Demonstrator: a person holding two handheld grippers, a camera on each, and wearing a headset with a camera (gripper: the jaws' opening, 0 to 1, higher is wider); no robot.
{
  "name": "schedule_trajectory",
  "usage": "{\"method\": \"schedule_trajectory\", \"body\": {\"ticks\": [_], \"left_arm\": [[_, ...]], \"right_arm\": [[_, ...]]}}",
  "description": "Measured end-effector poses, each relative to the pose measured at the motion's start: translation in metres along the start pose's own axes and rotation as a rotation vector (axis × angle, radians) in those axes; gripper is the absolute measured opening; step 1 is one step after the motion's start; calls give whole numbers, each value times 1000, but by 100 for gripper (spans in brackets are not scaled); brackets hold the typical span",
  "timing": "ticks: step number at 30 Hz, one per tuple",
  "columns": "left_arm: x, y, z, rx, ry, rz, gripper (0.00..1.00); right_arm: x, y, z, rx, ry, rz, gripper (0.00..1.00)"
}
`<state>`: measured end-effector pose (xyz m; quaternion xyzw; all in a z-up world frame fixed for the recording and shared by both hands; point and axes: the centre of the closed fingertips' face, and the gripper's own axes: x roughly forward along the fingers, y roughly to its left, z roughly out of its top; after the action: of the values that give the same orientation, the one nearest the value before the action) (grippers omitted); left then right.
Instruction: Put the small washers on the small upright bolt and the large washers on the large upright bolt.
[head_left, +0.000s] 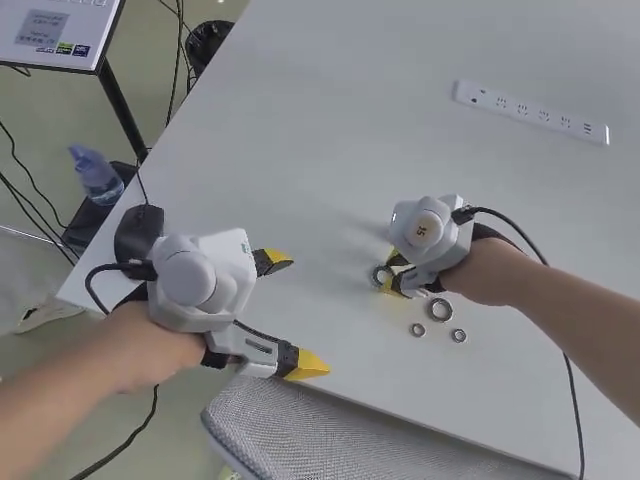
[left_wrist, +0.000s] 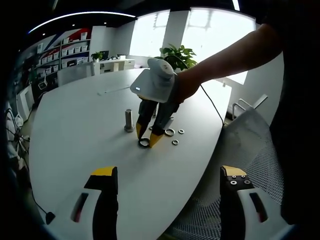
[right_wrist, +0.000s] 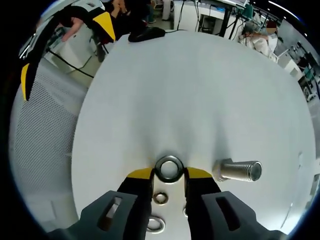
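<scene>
My right gripper (right_wrist: 169, 174) is shut on a large steel washer (right_wrist: 169, 169), pinched between its yellow tips low over the white table (head_left: 330, 120). An upright bolt (right_wrist: 237, 170) stands just beside it; in the left gripper view the same bolt (left_wrist: 129, 121) rises left of the right gripper (left_wrist: 151, 138) and its washer (left_wrist: 144, 143). Loose washers (head_left: 440, 309) lie by the right hand, one small washer (right_wrist: 160, 198) under the jaws. My left gripper (head_left: 290, 313) hovers open at the table's near edge, holding nothing; its own tips (left_wrist: 169, 175) stand wide apart.
A white power strip (head_left: 530, 112) lies at the far right of the table. A grey mesh chair back (head_left: 330, 440) presses against the near edge. On the floor to the left are a water bottle (head_left: 97, 175) and cables.
</scene>
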<state>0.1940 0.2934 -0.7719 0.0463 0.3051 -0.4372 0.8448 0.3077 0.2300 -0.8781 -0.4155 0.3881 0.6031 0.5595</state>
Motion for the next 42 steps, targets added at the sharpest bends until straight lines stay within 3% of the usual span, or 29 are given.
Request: {"method": "schedule_trajectory", "body": {"ticks": [6, 10, 13, 27, 42], "left_arm": [[-1, 1, -1, -1, 2, 1, 83], [-1, 0, 0, 1, -1, -2, 82], [0, -1, 1, -2, -5, -2, 81], [-2, -2, 6, -19, -36, 20, 79], [-6, 4, 6, -15, -33, 30, 79]], "right_arm": [[1, 0, 0, 1, 56, -2, 26], [1, 0, -1, 8, 169, -10, 24], [3, -2, 1, 5, 207, -3, 22], [-3, -1, -2, 43, 150, 34, 20], [-13, 0, -9, 71, 146, 31, 20]]}}
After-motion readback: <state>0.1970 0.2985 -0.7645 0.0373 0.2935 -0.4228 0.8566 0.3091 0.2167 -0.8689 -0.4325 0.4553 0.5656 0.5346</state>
